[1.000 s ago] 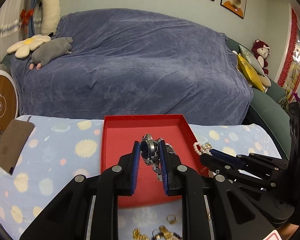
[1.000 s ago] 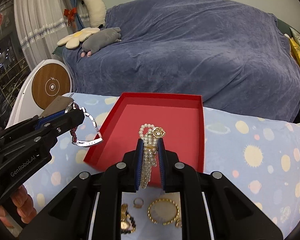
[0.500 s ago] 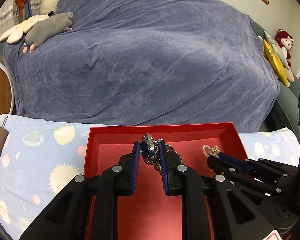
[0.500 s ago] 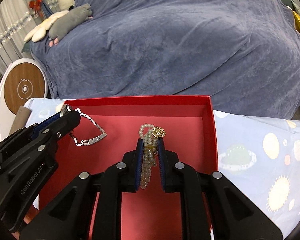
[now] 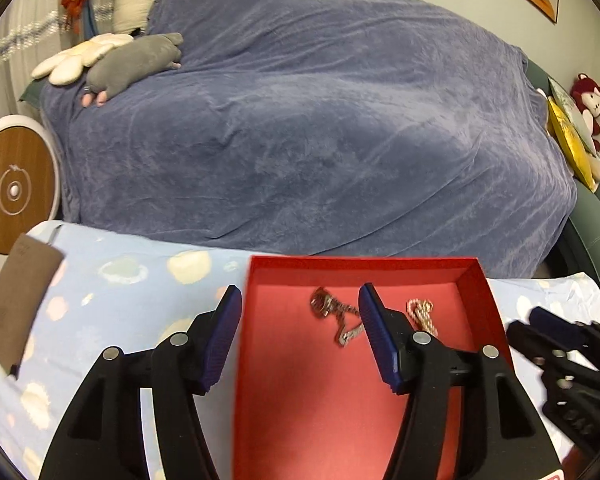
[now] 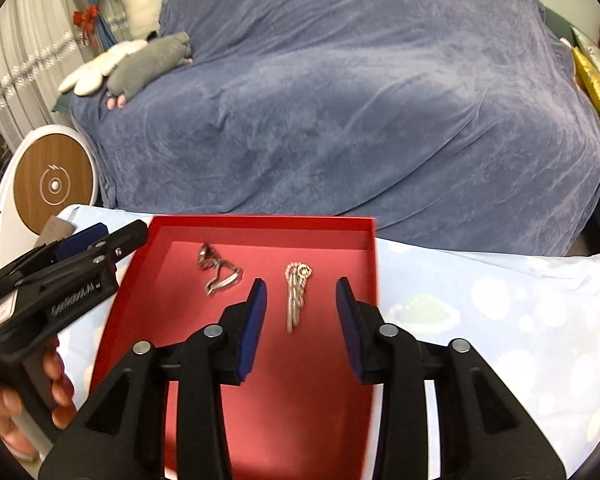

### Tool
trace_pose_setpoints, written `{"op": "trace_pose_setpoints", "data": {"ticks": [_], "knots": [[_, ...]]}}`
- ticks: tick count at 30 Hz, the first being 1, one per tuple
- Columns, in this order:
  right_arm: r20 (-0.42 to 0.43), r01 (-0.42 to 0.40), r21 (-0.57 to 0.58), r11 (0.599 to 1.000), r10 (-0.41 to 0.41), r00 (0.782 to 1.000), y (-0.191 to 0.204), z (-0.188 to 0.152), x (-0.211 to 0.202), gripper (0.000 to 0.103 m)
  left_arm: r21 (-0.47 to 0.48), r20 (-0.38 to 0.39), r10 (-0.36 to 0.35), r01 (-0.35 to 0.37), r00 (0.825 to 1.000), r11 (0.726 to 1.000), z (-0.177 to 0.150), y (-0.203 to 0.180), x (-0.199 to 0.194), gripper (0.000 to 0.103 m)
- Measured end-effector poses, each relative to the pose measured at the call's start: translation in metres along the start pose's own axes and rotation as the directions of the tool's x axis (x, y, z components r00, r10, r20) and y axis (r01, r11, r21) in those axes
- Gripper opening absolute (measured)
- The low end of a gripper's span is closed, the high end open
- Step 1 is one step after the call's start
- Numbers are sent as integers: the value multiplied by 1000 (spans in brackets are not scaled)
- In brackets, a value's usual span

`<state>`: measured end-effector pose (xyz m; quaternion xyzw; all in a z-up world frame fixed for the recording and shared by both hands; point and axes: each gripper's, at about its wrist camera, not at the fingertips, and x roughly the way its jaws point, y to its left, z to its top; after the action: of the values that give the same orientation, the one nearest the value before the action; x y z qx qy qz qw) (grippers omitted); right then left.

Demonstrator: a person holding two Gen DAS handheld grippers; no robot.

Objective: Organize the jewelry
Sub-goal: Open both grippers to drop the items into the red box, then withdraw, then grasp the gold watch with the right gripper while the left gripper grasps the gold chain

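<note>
my left gripper (image 5: 296, 336) and right gripper (image 6: 300, 320) are both opening, holding nothing. the silver metal link watch (image 6: 218, 270) and white pearl bracelet with gold charm (image 6: 296, 294) lie apart inside the shallow red cardboard tray (image 6: 260, 226), laid side by side so they likely won't tangle.

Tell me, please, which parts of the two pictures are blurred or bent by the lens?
Left wrist view: the watch and pearl bracelet in the red tray look smeared; the sofa cover bulges from fisheye. Right wrist view: both pieces are soft too, and the tray's right edge shows blur.
</note>
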<state>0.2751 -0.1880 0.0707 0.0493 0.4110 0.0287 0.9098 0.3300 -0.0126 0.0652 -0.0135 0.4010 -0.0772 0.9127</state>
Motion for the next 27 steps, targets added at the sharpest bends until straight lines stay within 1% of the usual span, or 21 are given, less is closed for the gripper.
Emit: {"op": "trace_pose_setpoints", "data": {"ticks": [3, 4, 6, 11, 15, 17, 20, 22, 24, 27], "knots": [[20, -21, -1, 1000, 21, 1000, -4, -27, -46, 39, 1, 13, 11, -11, 1000, 1000, -21, 8, -37, 60], [18, -24, 0, 1000, 24, 1000, -5, -35, -59, 41, 4, 10, 13, -14, 1000, 1000, -28, 10, -49, 61], [18, -30, 5, 1000, 30, 999, -6, -58, -83, 41, 1, -2, 14, -14, 1000, 1000, -47, 14, -69, 64], [15, -24, 14, 1000, 24, 1000, -1, -110, -121, 41, -40, -40, -15, 13, 999, 999, -95, 20, -105, 66], [4, -52, 48, 998, 52, 999, 0, -144, -127, 41, -39, -64, -16, 14, 998, 999, -142, 16, -119, 71], [-1, -39, 54, 998, 39, 999, -1, -159, -122, 41, -6, -82, -20, 19, 996, 1000, -164, 10, -120, 71], [-54, -58, 36, 998, 60, 997, 3, -176, -111, 41, 50, -101, 1, 4, 995, 999, -190, 3, -116, 71], [-75, -58, -1, 998, 58, 995, 9, -188, -104, 41, 96, -122, 15, -4, 992, 995, -201, 0, -109, 71], [-93, -70, -43, 997, 66, 993, 20, -195, -97, 41, 118, -123, 38, -23, 992, 993, -210, 1, -105, 71], [-121, -103, -84, 991, 92, 988, 41, -204, -86, 40, 94, -145, 32, -18, 989, 995, -216, 7, -100, 71]]}}
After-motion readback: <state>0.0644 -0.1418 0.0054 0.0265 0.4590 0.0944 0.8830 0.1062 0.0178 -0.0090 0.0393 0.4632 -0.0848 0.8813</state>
